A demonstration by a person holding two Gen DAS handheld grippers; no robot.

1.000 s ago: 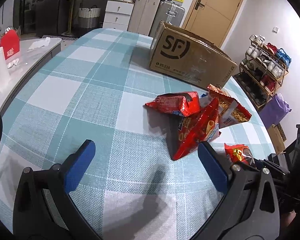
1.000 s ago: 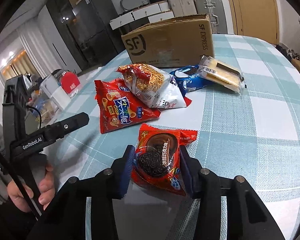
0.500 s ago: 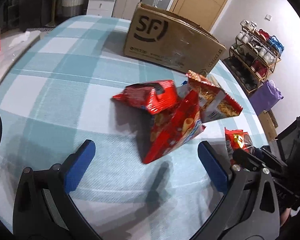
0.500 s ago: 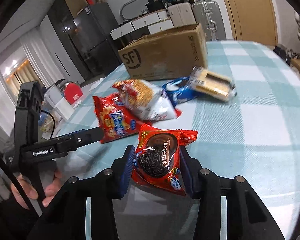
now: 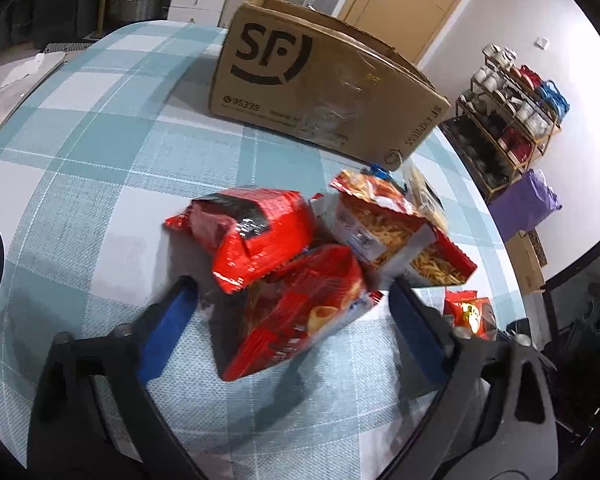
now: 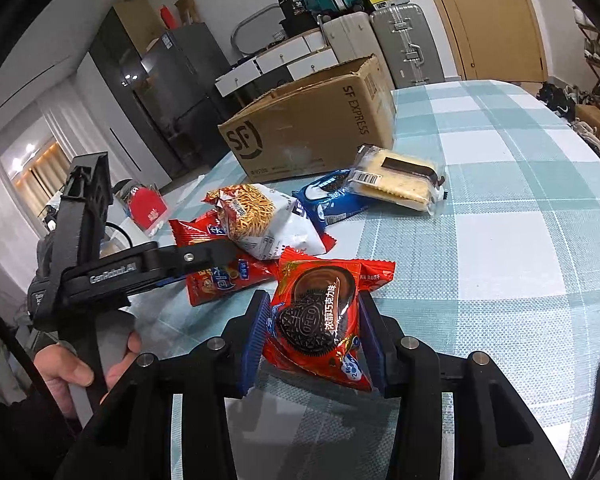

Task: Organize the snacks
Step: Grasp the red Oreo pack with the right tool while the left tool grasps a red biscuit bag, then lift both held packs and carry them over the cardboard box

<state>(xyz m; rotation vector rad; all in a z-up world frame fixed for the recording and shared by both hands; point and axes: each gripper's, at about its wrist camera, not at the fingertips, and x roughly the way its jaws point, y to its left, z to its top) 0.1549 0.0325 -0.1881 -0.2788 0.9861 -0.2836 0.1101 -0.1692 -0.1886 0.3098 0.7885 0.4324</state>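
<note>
The left claw tilts down over the counter, its jaws just narrowing around a red snack bag without pressing it. The right claw grips a red cookie packet tight.

tablecloth: teal and white checks
box: brown cardboard, black logo
cookie packet: red, dark cookie picture
snack bag: red
noodle snack bag: white and red, yellow strands
blue packet: blue and white
gripper pads: blue on black
</note>
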